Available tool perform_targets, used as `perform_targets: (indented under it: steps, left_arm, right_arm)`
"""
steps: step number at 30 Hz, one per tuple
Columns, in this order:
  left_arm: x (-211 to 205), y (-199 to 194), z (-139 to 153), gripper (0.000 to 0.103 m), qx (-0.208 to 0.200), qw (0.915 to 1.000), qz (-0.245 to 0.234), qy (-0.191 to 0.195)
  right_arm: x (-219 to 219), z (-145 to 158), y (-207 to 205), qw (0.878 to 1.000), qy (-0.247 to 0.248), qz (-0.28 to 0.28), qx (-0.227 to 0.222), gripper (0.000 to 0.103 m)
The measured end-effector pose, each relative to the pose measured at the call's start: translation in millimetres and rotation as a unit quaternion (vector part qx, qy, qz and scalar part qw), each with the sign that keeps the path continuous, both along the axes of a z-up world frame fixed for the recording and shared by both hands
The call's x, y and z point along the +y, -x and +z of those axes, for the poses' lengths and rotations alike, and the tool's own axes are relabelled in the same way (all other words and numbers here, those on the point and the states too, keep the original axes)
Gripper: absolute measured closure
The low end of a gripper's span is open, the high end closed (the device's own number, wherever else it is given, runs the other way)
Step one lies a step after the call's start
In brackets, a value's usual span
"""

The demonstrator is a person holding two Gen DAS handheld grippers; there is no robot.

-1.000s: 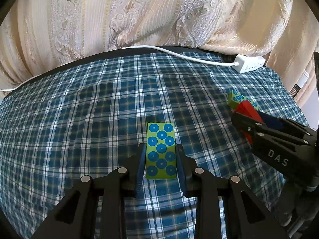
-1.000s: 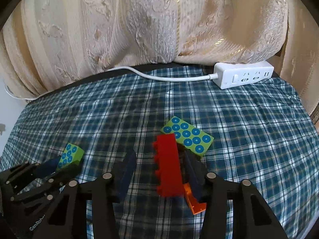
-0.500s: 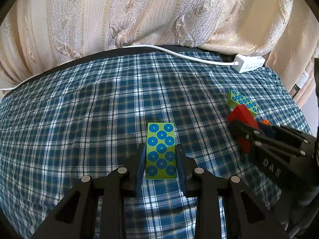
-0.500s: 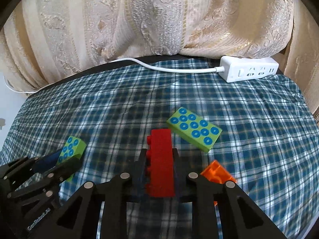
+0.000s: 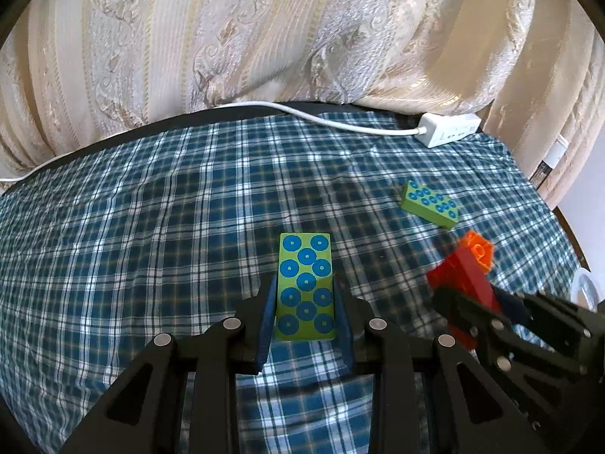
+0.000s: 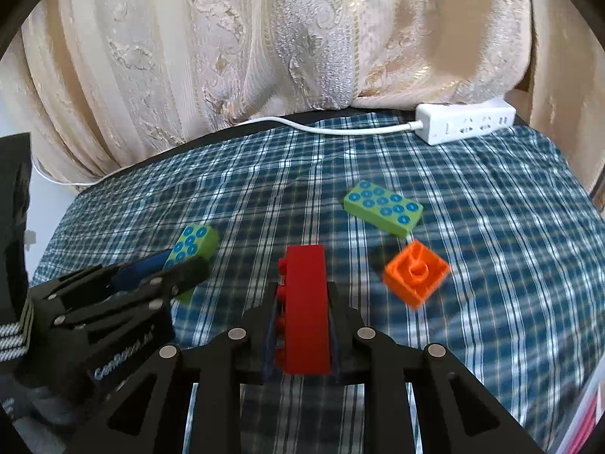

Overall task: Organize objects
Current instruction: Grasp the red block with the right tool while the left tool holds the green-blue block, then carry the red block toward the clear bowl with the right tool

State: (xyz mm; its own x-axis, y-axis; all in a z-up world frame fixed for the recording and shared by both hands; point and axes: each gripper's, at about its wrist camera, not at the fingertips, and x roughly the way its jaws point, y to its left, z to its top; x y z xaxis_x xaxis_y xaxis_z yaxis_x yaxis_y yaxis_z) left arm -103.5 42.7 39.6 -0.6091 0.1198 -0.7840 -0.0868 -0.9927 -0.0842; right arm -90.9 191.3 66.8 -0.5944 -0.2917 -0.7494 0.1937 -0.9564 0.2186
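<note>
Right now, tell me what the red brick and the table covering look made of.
Red brick: probably hard plastic, smooth and slightly glossy, with moulded studs along one side. Table covering: woven cloth, matte, blue-and-white check, lying in soft wrinkles.

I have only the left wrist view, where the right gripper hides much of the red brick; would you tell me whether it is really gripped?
Observer: Yes. The right wrist view shows the right gripper shut on the red brick, which stands on edge between the pads with its studs facing left.
Operator: Thank you. In my view the orange brick overlaps the red one; are they touching?
Observer: No. The orange brick lies apart from the red one on the cloth, to its right. It seems to lie hollow side up, though it is blurred.
</note>
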Motion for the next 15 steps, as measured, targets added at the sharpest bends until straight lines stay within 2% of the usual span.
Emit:
perform_targets:
  steps: [8,15]
  left_arm:
    - [13.6,-12.9,10.6,0.073,0.015,0.9996,-0.025,-0.007]
    - [25.2,-24.5,20.8,0.073,0.028,0.9986,-0.044,-0.009]
  right_arm:
    - [23.4,17.1,-38.5,0.999,0.022,-0.036,0.013,0.079]
    - [61.4,27.6,-69.6,0.995,0.047,-0.086,0.017,0.079]
